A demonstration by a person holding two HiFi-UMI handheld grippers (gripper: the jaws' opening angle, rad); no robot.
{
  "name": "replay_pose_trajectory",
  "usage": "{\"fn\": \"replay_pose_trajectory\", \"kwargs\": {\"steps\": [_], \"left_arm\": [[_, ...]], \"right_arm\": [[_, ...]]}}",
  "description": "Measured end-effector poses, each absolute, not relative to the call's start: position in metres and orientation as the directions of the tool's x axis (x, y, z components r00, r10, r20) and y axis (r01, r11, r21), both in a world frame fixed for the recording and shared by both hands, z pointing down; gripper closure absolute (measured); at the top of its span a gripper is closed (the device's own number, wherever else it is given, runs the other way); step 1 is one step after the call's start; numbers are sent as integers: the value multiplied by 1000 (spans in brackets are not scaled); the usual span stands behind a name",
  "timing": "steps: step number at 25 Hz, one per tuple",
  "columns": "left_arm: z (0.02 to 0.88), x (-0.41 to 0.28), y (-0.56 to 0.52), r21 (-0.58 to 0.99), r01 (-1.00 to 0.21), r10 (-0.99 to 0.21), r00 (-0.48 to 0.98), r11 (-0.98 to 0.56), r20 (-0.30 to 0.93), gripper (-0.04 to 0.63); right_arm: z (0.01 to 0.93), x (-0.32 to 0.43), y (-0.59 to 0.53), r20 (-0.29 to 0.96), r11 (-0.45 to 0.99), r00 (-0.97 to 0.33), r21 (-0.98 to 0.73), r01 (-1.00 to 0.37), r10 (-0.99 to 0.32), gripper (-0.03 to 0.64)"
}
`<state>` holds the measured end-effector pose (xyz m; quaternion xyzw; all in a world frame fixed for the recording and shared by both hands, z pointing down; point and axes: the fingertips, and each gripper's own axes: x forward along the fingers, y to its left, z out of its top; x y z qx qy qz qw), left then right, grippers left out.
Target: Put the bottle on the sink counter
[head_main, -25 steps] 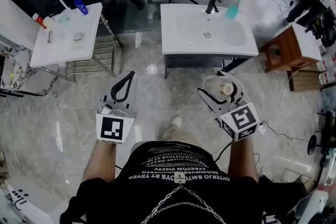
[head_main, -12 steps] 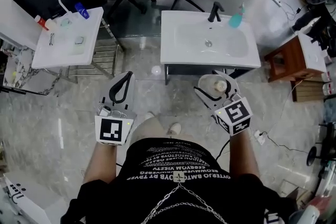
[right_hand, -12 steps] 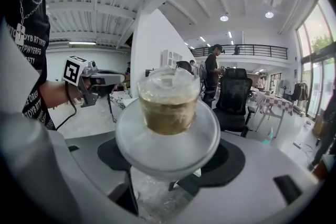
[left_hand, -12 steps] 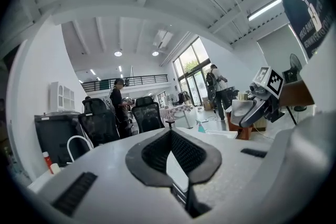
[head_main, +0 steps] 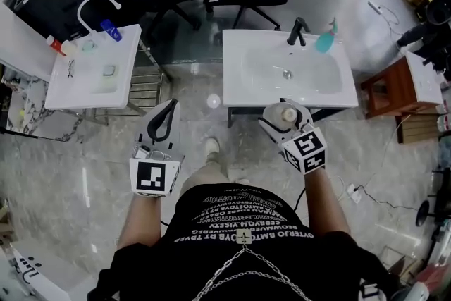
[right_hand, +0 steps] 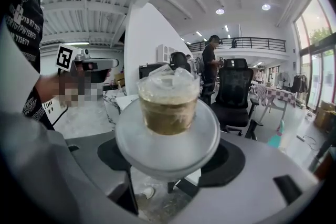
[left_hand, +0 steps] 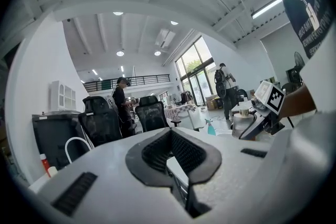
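Gripping bottle [right_hand: 167,149], amber tint only close-up

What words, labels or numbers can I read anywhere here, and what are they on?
On the shirt: lines of white print, upside down, too small to read.
On the left tongs and right tongs: only black-and-white square patterns, no words.
On the bottle: no label readable.

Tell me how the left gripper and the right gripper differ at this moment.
The right gripper is closed on the bottle, jaws spread wide around it; the left gripper has its jaws together and holds nothing. In the head view the right gripper shows at the front edge of the sink counter, while the left gripper is over the floor, off to its left. Both carry a marker cube.
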<state>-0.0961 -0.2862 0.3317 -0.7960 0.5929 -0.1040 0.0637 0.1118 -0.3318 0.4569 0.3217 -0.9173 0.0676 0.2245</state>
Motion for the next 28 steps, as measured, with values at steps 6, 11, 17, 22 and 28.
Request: {"fn": "replay_pose_trajectory", "kwargs": {"steps": [6,11,17,22,28], "left_arm": [[335,-119,-358,-219,-925,-951,297,-310,91,589],[349,-136,-407,-222,-920,-945,305,-324,118,589],[373,-158,-448,-212,-919,-938,300,-333,174,590],[392,-183,-468,-199,-926,-936,278,-321,215,589],[414,-196,-477,-199,-925,-927,267,-323,265,589]], "right_arm": [[510,85,-391,514,768,-664,-15,-640,-544,284],[561,64,-435,552,755,-644,-38,-654,-530,284],[615,42,-473,585,757,-628,-35,-652,-513,284],[666,23,-493,626,759,-604,-29,-650,-493,284],[716,12,-503,666,762,-586,-40,-647,-462,284]]}}
